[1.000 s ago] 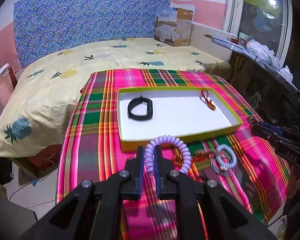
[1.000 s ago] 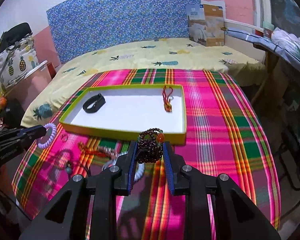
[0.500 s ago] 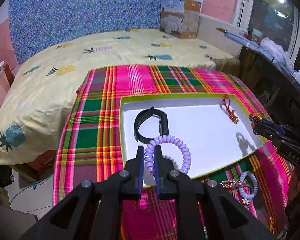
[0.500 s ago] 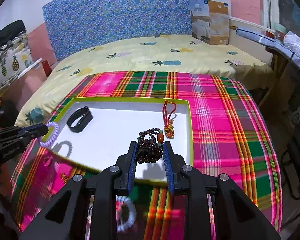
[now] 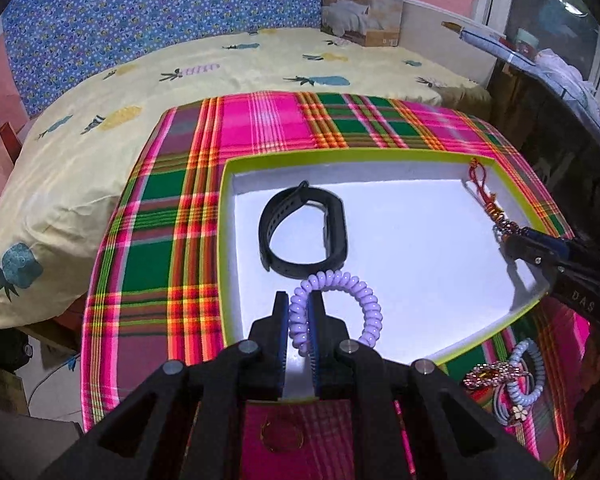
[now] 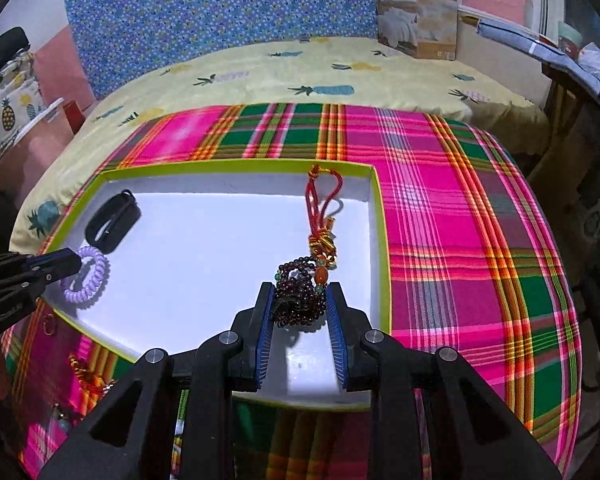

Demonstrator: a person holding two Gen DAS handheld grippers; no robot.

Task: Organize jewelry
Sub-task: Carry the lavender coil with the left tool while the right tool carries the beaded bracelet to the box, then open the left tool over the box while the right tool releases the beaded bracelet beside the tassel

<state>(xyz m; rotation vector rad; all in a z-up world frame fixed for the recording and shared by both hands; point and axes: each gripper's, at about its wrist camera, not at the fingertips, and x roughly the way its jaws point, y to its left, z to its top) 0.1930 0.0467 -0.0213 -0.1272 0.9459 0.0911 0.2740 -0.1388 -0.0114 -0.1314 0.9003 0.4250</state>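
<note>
A white tray with a lime rim [image 5: 380,156] [image 6: 236,164] lies on the plaid cloth. My left gripper [image 5: 299,304] is shut on a purple coil bracelet [image 5: 352,292] [image 6: 88,276] and holds it over the tray's near left corner, just in front of a black wristband [image 5: 304,232] [image 6: 112,222]. My right gripper [image 6: 300,296] is shut on a dark beaded bracelet [image 6: 300,300] over the tray's near right part, next to a red knotted charm [image 6: 322,216] [image 5: 486,196].
Loose jewelry lies on the plaid cloth [image 5: 260,120] in front of the tray: a blue coil bracelet [image 5: 528,376], a beaded piece [image 5: 492,372] and a thin ring [image 5: 278,434]. The bed [image 5: 180,64] lies behind, a dark shelf [image 5: 560,92] to the right.
Both grippers have moved forward from in front of the tray to over it, carrying the purple coil bracelet and the beaded bracelet. The tray looks closer in both views.
</note>
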